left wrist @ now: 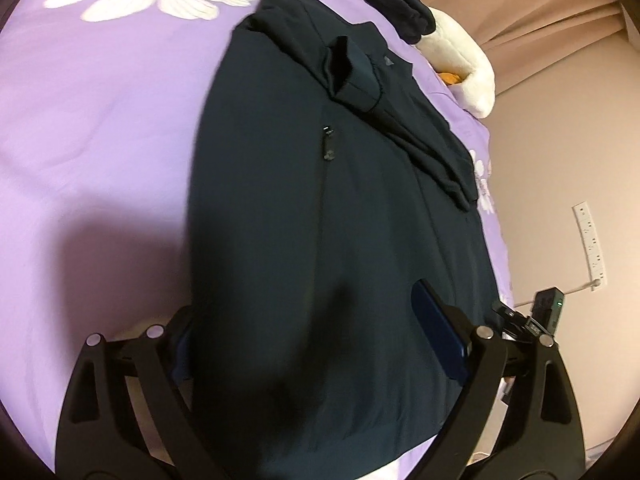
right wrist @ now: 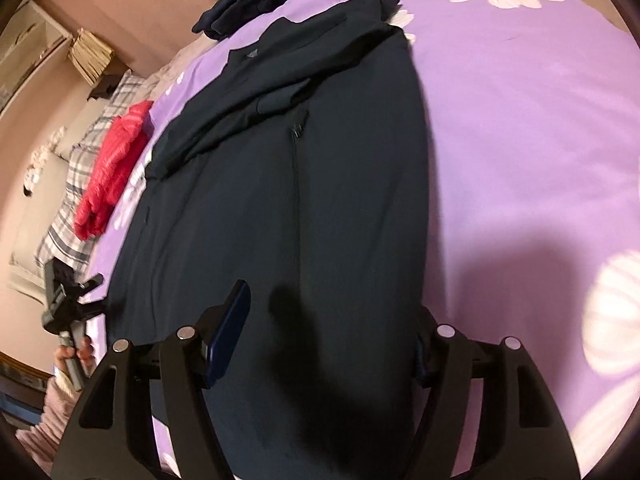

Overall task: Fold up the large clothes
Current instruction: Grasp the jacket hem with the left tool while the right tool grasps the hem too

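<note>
A large dark navy jacket point(left wrist: 320, 208) lies lengthwise on a purple flowered bedsheet point(left wrist: 100, 128), its sleeves folded across the chest and a zipper pull point(left wrist: 329, 148) showing. My left gripper point(left wrist: 320, 344) is open, its blue-padded fingers point(left wrist: 440, 340) spread over the jacket's near hem. In the right wrist view the same jacket point(right wrist: 288, 208) lies on the sheet point(right wrist: 520, 140). My right gripper point(right wrist: 324, 340) is open too, one blue pad point(right wrist: 226, 336) above the fabric, the other finger partly hidden behind the jacket's edge.
A folded dark garment point(right wrist: 244, 4) and a white plush toy point(left wrist: 460, 60) lie at the far end of the bed. A red garment point(right wrist: 112, 168) rests on a plaid pillow point(right wrist: 68, 200). A power strip point(left wrist: 590, 248) hangs on the wall. The other gripper point(right wrist: 68, 312) shows at the left.
</note>
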Action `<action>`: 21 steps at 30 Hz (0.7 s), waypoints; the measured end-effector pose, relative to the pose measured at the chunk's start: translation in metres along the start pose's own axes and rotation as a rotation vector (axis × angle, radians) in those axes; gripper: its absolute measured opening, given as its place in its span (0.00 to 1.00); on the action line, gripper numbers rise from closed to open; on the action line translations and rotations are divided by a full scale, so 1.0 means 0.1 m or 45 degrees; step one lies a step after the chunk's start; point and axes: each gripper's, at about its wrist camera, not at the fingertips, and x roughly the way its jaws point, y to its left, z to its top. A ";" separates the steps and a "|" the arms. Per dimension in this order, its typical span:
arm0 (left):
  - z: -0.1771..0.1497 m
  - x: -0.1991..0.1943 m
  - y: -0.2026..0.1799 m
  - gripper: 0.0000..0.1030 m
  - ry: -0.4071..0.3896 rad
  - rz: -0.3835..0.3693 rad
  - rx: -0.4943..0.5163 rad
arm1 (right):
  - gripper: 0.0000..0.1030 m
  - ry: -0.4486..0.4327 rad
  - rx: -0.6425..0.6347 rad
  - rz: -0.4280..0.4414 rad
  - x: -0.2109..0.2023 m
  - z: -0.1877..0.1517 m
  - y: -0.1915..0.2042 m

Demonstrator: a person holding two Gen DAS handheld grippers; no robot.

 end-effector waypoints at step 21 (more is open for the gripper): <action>-0.48 -0.27 0.11 0.89 0.008 -0.173 -0.025 | 0.67 0.068 0.131 0.235 -0.41 -0.66 -0.22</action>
